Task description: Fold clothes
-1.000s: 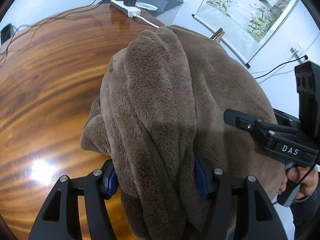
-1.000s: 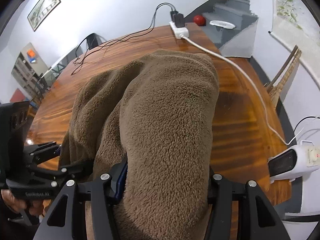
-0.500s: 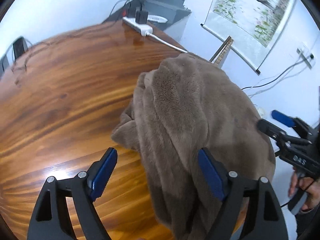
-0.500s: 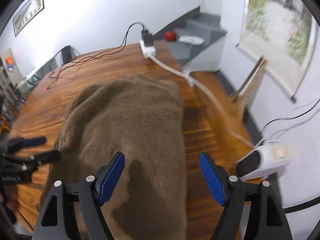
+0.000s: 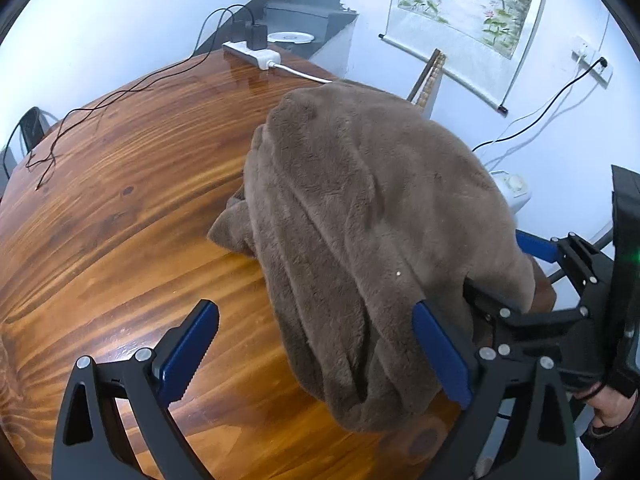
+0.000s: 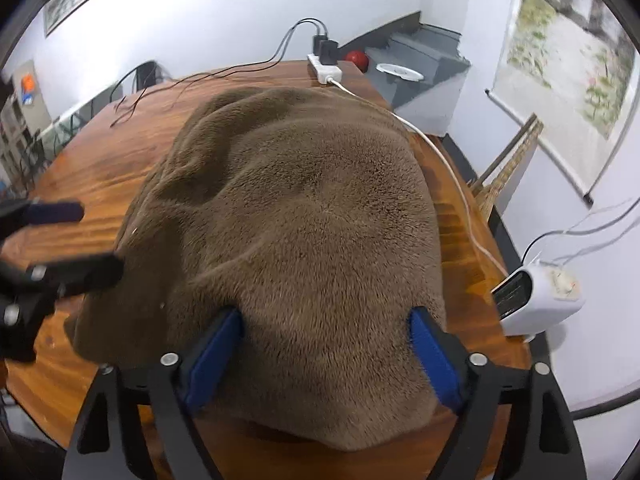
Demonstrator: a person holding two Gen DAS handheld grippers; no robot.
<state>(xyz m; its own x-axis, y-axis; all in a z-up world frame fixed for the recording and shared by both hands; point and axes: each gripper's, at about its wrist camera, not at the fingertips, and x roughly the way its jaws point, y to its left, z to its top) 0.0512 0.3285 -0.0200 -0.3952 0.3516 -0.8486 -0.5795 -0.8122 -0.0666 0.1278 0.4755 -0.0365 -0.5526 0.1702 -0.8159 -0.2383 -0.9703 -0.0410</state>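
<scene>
Left wrist: left gripper [image 5: 316, 356] jaws opening, releasing brown fleece garment [image 5: 372, 240], now lying bunched on wooden table [image 5: 120, 200], folded bulk self-supporting

Right wrist: right gripper [image 6: 324, 360] jaws opening, straddling garment's near edge, pads letting go

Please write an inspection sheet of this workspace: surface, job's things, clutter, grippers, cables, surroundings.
Surface: glossy wooden table, bare on the left side.
Job's things: one brown fleece garment lying bunched on the table, near its right edge.
Clutter: white power strip with black plugs at the far edge.
Grippers: left gripper jaws opening, garment edge between them, left pad clear of it; right gripper jaws opening, garment between them.
Cables: thin black wires across the far table; white cord along the right edge.
Surroundings: white heater, wall scroll, grey steps, red ball.
</scene>
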